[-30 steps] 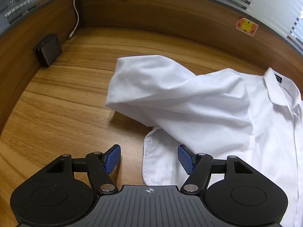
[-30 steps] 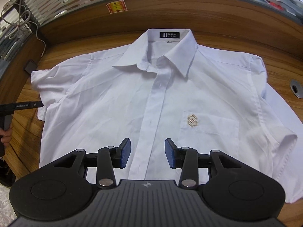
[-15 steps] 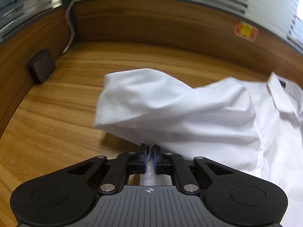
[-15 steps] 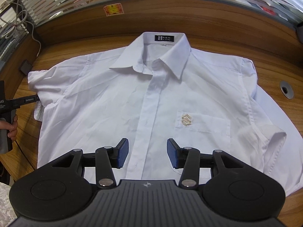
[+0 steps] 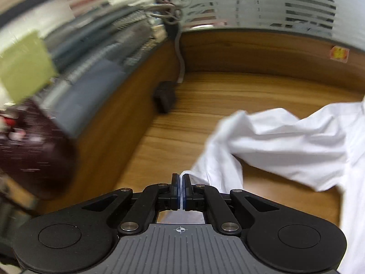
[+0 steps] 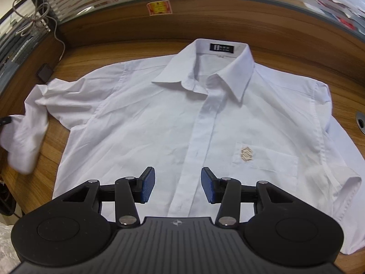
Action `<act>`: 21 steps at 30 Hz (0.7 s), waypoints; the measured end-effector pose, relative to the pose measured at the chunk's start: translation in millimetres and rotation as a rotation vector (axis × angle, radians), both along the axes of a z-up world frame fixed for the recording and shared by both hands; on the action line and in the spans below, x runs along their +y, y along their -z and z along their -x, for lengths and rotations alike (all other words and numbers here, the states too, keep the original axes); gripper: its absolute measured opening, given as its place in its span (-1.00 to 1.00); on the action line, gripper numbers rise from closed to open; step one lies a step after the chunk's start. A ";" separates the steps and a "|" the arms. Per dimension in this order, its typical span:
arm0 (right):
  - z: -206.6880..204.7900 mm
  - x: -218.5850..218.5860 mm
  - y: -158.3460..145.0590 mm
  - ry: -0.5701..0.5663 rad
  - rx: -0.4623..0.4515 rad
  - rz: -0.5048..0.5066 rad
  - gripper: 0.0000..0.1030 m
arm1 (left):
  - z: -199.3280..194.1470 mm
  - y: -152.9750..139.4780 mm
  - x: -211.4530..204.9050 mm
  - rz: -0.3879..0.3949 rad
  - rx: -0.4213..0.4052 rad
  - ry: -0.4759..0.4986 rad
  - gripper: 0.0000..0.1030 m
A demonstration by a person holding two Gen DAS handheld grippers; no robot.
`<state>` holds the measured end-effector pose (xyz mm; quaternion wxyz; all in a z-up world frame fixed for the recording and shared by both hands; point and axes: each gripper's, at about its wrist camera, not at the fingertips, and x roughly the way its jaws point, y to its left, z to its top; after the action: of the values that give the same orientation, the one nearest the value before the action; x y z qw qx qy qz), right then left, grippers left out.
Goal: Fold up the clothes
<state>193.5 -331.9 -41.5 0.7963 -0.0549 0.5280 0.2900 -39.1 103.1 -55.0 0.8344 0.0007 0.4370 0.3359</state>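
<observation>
1. The left gripper (image 5: 181,183) is clenched on a thin fold of white cloth, the edge of the shirt (image 6: 182,123)'s sleeve (image 5: 269,146); its blue pads (image 5: 175,189) are pressed together with the fabric pinched between them.
2. From that pinch the sleeve runs up and to the right in the left wrist view, lifted clear of the wooden desk (image 5: 205,105), with a shadow under it; the picture is blurred toward its left side.
3. The right gripper (image 6: 178,186) is released, its jaws standing apart with nothing between them; it hovers over the lower front of the shirt, straddling the button placket (image 6: 198,134).
4. The shirt lies face up on the desk, collar (image 6: 219,73) toward the far wooden wall, chest pocket with a small embroidered logo (image 6: 246,154) just right of the placket.
5. In the right wrist view the near sleeve at the left is bunched and raised; the other sleeve (image 6: 342,182) lies flat at the right.
6. A small black box (image 5: 164,98) sits in the desk's far corner, a cable running up from it; an orange sticker (image 6: 159,7) is on the wall behind the collar.
</observation>
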 end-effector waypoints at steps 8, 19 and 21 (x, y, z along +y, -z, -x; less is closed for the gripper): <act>-1.5 6.6 2.2 -0.032 0.001 -0.020 -0.02 | 34.5 -16.1 15.1 -0.083 0.092 -0.143 -0.92; -1.9 2.7 2.9 -0.033 -0.001 -0.039 -0.02 | 49.3 -1.4 12.1 -0.020 0.081 -0.157 -0.26; -2.2 0.9 3.2 -0.029 0.001 -0.038 -0.02 | 52.1 0.3 5.8 -0.013 0.065 -0.133 0.10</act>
<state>195.6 -331.0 -44.7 0.7927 -0.0471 0.5218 0.3116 -91.2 108.9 -55.3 0.7955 -0.0120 0.4609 0.3931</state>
